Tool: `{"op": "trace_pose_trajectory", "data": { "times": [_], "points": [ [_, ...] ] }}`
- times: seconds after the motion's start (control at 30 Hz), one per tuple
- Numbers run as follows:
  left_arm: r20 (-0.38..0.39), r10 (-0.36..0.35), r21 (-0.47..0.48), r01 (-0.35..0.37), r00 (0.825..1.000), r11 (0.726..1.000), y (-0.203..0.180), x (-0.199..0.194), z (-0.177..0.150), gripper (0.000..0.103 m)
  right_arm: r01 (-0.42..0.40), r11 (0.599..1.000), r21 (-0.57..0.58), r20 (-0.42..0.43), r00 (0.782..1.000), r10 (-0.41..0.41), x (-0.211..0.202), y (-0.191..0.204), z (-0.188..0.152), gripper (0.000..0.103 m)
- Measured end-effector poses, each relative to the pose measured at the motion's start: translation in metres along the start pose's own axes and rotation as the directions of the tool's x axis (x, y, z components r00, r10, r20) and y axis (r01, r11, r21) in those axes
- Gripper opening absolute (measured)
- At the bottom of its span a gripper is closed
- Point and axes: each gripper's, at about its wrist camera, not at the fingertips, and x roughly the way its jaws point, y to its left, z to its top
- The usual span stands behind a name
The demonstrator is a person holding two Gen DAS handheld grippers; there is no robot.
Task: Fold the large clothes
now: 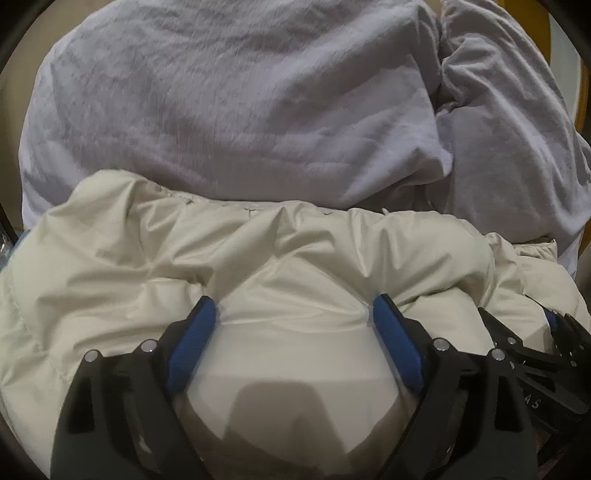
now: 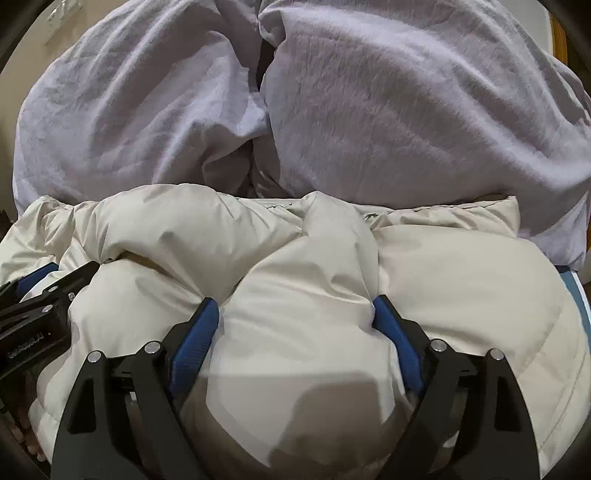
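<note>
A puffy cream jacket point(image 1: 147, 266) point(image 2: 461, 277) lies bunched up across the lower half of both views. My left gripper point(image 1: 295, 314) hovers over it with its blue pads point(image 1: 199, 332) far apart; smooth jacket fabric lies between them, not pinched. My right gripper point(image 2: 295, 314) is just as wide, and a rounded bulge of the jacket swells up between its fingers and brushes the pads point(image 2: 395, 332) without being squeezed. The grippers are close side by side: the right gripper point(image 1: 521, 321) shows at the left view's right edge, and the left gripper point(image 2: 61, 275) at the right view's left edge.
A large lavender fleece cover point(image 1: 221, 92) point(image 2: 406, 110) is heaped just behind the jacket, filling the upper half of both views. A beige wall with a socket plate point(image 2: 62, 14) shows far left, and a wooden edge point(image 1: 583, 92) far right. A blue strip point(image 2: 576, 291) peeks from under the jacket.
</note>
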Motion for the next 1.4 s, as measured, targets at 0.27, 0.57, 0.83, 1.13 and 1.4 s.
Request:
{"op": "trace_pose_trajectory", "data": {
  "times": [0.27,0.57,0.83,1.13,1.4],
  "points": [
    [-0.017,-0.026,-0.041,0.025,1.0,0.999,0.024,-0.028,0.014,0.088,-0.011,0.998,0.062,-0.014,1.0,0.011,-0.021,-0.032,0.017,0.086],
    [-0.003,0.087,-0.063,-0.087,0.996,0.994,0.07,-0.034,0.032,0.088,0.097,0.989,0.109,-0.024,0.995,-0.095,-0.025,-0.08,0.029,0.086],
    [-0.035,0.143,-0.029,-0.144,0.989,0.989,0.08,-0.01,0.022,0.088,0.145,0.988,0.061,-0.029,0.989,-0.143,-0.009,-0.092,0.009,0.09],
    [-0.032,0.151,-0.034,-0.152,0.988,0.988,0.084,0.013,0.022,0.091,0.163,0.986,0.04,-0.014,0.987,-0.162,0.013,-0.077,0.001,0.092],
    [-0.026,0.158,-0.033,-0.159,0.987,0.987,0.065,0.04,0.018,0.093,0.166,0.986,0.034,-0.009,0.986,-0.166,0.038,-0.066,0.002,0.095]
  ]
}}
